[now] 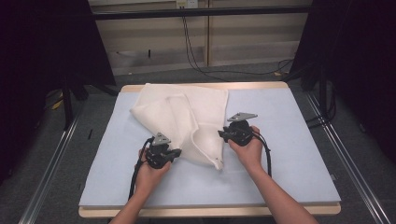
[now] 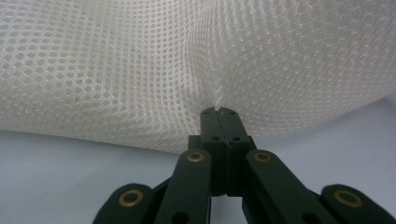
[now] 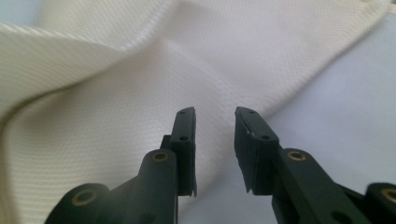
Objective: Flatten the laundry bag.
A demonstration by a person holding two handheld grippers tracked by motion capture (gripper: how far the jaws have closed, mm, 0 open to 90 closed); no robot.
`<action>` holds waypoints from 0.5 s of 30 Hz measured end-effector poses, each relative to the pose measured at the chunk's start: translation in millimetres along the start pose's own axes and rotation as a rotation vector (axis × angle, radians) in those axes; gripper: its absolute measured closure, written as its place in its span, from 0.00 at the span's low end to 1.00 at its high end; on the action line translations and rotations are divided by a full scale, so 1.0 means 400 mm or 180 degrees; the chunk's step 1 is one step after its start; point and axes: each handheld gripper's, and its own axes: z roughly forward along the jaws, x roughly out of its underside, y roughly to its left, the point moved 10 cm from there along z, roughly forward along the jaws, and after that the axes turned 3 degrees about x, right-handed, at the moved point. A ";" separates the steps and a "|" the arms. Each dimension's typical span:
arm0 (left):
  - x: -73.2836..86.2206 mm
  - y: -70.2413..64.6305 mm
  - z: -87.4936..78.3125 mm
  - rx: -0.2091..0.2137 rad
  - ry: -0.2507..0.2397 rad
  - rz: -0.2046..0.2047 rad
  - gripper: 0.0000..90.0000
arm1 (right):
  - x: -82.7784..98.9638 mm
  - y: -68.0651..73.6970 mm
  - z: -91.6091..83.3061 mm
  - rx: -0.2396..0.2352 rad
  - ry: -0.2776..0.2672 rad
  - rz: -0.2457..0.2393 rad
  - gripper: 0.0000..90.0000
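Observation:
A white mesh cloth lies crumpled on the pale blue table cover, reaching from the far edge toward the middle. My left gripper is at the cloth's near left edge, and in the left gripper view its jaws are shut on a pinch of the mesh cloth, at the left gripper's tips. My right gripper sits at the cloth's right side, held by a hand. In the right gripper view the right gripper stands open, nothing between its fingers, with the cloth just ahead and below.
The pale blue cover spans the table, with bare room to the right and along the near edge. Wooden table edges frame it. Black cables trail on the floor beyond the far side. Metal rails run along both sides.

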 end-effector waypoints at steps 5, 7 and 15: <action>0.007 -0.001 -0.003 0.0025 0.0011 -0.0023 1.00 | -0.021 0.072 -0.006 -0.0333 -0.0063 0.0076 0.75; 0.008 -0.001 -0.002 0.0048 0.0003 -0.0032 1.00 | -0.024 0.111 -0.006 -0.0530 -0.0087 0.0118 0.75; 0.000 0.003 -0.009 0.0080 -0.0066 -0.0078 0.96 | 0.014 0.251 -0.006 -0.0996 0.0083 -0.0135 0.82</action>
